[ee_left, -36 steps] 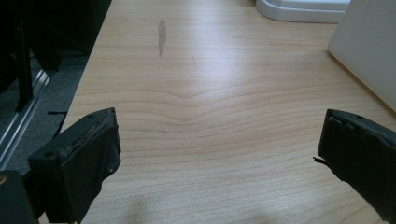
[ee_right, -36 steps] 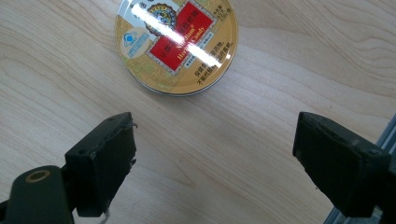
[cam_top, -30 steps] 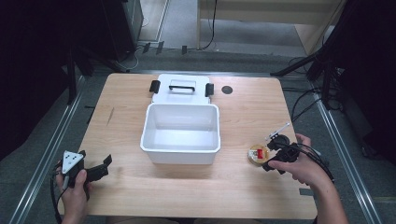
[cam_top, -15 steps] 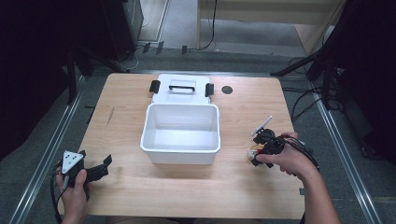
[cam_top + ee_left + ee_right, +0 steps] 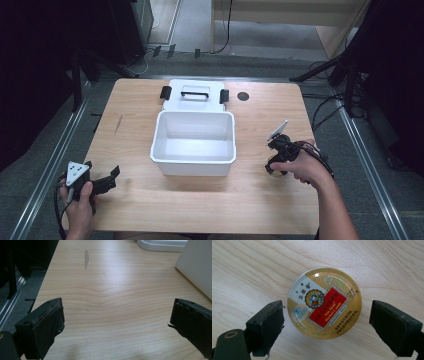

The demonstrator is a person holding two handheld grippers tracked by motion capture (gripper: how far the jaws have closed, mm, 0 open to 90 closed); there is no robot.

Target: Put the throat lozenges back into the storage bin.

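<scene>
Candy tin (image 5: 324,303), round and gold with a red label reading "Nin Jiom Herbal Candy", is being shown lying flat on the wooden surface (image 5: 260,200) in the right gripper view, between the right gripper's (image 5: 325,325) two black jaws. The jaws are being held wide, one on each side of the tin, with a slim gap on the left and a broader one on the right; neither is seen touching it. In the high view the same tin (image 5: 274,170) is mostly being hidden under the right gripper (image 5: 278,150) and the right hand (image 5: 299,167), so its label is being made legible by the gripper view alone.

Near the front left corner of the surface, the left gripper (image 5: 107,181) is being held low in the left hand (image 5: 80,197), close to the left edge. Its own view is showing its jaws spread wide around the left gripper's gap (image 5: 116,322), with bare wood between them and a grey streak (image 5: 86,258) farther ahead.

Farther off, a white open bin (image 5: 194,159) is being seen at the middle of the surface, well apart from both grippers, with open wood left on each side. Behind it, touching its far wall, a white lid (image 5: 195,96) with a handle and black latches is lying flat. A dark round hole (image 5: 243,96) is being seen just right of the lid, near the far edge.
</scene>
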